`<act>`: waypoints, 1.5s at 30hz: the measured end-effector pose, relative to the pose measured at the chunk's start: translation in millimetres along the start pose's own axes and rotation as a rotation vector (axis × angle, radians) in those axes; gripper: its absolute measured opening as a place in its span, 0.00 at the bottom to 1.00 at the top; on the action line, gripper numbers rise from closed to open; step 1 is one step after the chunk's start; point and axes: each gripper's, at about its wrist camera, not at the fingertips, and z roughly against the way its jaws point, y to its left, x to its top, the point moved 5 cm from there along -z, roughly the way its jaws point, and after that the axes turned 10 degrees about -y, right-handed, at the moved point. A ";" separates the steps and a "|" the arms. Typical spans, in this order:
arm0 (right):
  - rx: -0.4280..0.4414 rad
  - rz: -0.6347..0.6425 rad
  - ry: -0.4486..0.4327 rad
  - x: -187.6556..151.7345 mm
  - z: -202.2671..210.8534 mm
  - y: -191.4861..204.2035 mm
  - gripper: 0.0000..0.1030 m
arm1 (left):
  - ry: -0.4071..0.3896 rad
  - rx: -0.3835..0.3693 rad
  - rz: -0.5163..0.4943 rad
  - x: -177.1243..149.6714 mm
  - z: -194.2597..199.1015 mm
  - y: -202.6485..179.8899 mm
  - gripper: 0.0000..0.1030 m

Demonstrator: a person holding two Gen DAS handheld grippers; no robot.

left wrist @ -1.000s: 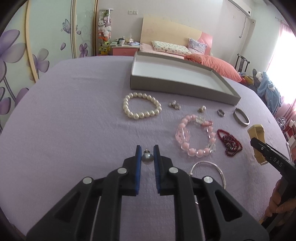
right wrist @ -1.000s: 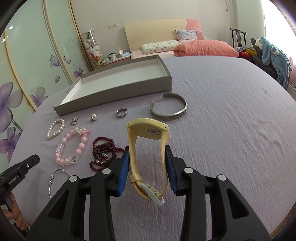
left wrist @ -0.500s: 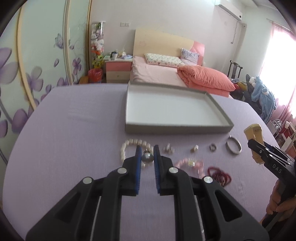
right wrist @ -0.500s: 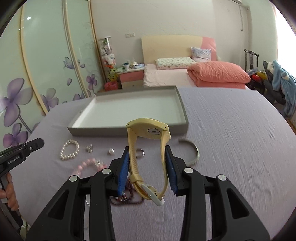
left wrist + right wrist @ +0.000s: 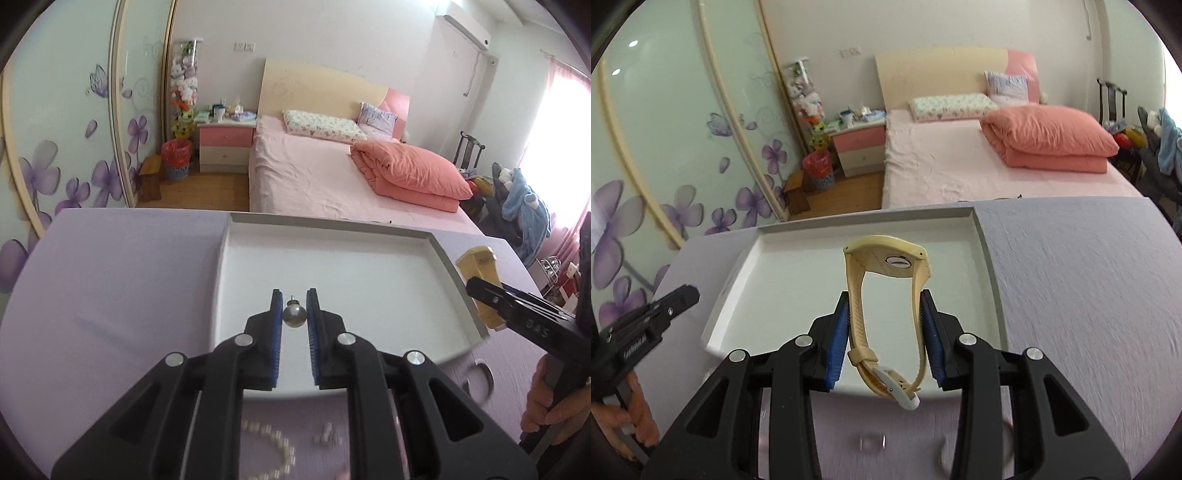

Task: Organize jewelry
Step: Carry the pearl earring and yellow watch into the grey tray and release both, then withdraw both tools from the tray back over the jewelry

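Note:
My left gripper (image 5: pixel 294 300) is shut on a small silver ball earring (image 5: pixel 294 315) and hangs over the near part of the shallow grey tray (image 5: pixel 439 247) with a white floor. My right gripper (image 5: pixel 885 301) is shut on a pale yellow watch (image 5: pixel 886 258), its blue pads pressing the strap from both sides, also above the grey tray (image 5: pixel 984 240). In the left wrist view the right gripper (image 5: pixel 480 291) shows at the tray's right rim with the yellow watch (image 5: pixel 478 264). The left gripper's tip (image 5: pixel 683 295) appears at the left of the right wrist view.
On the lilac tablecloth (image 5: pixel 110 280) in front of the tray lie a blurred white pearl bracelet (image 5: pixel 275 446), small earrings (image 5: pixel 327 437) and a silver bangle (image 5: pixel 480 380). A ring (image 5: pixel 871 441) lies below the right gripper. A pink bed (image 5: pixel 332 177) stands behind the table.
Both grippers moved forward and up from above the scattered jewelry to above the tray, still gripping the earring and the watch. The jewelry has slid to the bottom of both views.

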 end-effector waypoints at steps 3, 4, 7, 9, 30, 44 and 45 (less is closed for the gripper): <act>-0.014 -0.005 0.058 4.5 -34.0 -0.7 0.37 | 0.026 -0.001 0.011 7.9 -29.2 -0.1 0.13; -0.029 -0.004 0.075 5.5 -45.1 -1.1 0.37 | 0.034 0.006 0.009 9.5 -39.1 0.5 0.13; -0.068 -0.006 0.134 6.4 -77.5 -3.3 0.37 | 0.083 0.014 0.018 11.2 -72.0 2.7 0.13; -0.100 -0.004 0.161 5.5 -91.8 -4.7 0.37 | 0.108 0.021 0.022 12.1 -89.1 4.2 0.13; -0.140 0.043 0.028 16.3 -44.6 -21.1 0.66 | 0.137 0.020 0.080 11.3 -109.7 17.8 0.53; 0.009 0.079 -0.138 -75.8 117.6 -10.2 0.74 | -0.188 0.074 -0.013 -57.5 129.4 26.2 0.95; 0.013 0.090 -0.135 -88.6 124.3 -6.2 0.74 | -0.190 0.068 -0.017 -73.5 143.0 24.7 0.95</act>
